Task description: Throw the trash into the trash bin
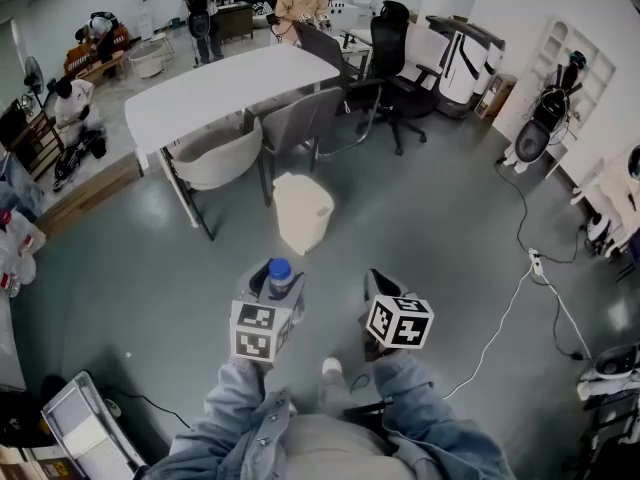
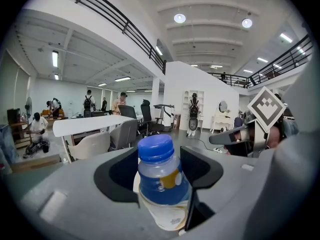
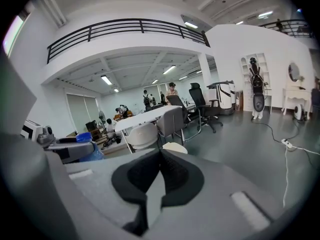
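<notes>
Between the sides of the left claw (image 2: 159, 159) stands a small bottle (image 2: 163, 184) with a blue cap, pinched tight. The right claw (image 3: 160, 169) is pressed together, empty. The cream trash bin (image 1: 303, 211) sits on the floor (image 1: 430, 228) ahead of both claws

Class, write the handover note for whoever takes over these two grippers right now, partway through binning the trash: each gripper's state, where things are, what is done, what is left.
Left gripper: shut on the blue-capped bottle, held upright off the floor.
Right gripper: shut, nothing between its jaws.
Trash bin: cream, standing on the floor ahead, in front of the chairs at the white table. The bottle is short of it, not above it.
Done: bottle is in the grip.
Left: carry it over the bin and open the left jaws to drop it in.
</notes>
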`<state>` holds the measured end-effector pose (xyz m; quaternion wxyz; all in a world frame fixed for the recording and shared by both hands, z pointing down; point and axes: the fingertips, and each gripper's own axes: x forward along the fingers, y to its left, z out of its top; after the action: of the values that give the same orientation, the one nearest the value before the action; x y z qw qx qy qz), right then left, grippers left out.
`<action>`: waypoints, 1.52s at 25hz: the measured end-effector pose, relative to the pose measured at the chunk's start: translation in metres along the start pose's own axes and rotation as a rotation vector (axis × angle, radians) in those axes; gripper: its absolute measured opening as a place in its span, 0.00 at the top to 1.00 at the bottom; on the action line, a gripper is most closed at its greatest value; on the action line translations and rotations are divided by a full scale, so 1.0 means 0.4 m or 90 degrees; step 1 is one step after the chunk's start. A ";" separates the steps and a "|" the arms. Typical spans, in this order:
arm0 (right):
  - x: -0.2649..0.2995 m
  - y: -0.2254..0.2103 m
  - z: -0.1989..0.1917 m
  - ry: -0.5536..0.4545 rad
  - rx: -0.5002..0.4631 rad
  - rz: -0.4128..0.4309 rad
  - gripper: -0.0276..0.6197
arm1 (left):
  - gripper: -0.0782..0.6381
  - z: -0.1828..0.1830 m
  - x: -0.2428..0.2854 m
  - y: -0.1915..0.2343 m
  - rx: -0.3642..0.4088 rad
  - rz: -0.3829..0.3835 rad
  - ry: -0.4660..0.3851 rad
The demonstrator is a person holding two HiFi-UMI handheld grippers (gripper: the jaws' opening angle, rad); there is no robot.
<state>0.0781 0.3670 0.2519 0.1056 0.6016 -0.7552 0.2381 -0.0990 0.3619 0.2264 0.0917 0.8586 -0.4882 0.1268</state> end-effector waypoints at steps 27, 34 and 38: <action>0.404 -0.265 0.236 0.040 -0.037 0.134 0.95 | 0.51 0.109 0.392 0.046 -0.035 0.128 0.033; 0.496 -0.296 0.215 0.066 -0.023 0.122 0.95 | 0.51 0.079 0.479 0.115 -0.051 0.127 0.050; 0.573 -0.329 0.265 0.060 -0.010 0.106 0.95 | 0.51 0.106 0.572 0.179 -0.060 0.113 0.040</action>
<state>0.1597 0.0972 0.2932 0.1252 0.5242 -0.7985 0.2682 -0.0429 0.1272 0.2589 0.1360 0.8021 -0.5649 0.1382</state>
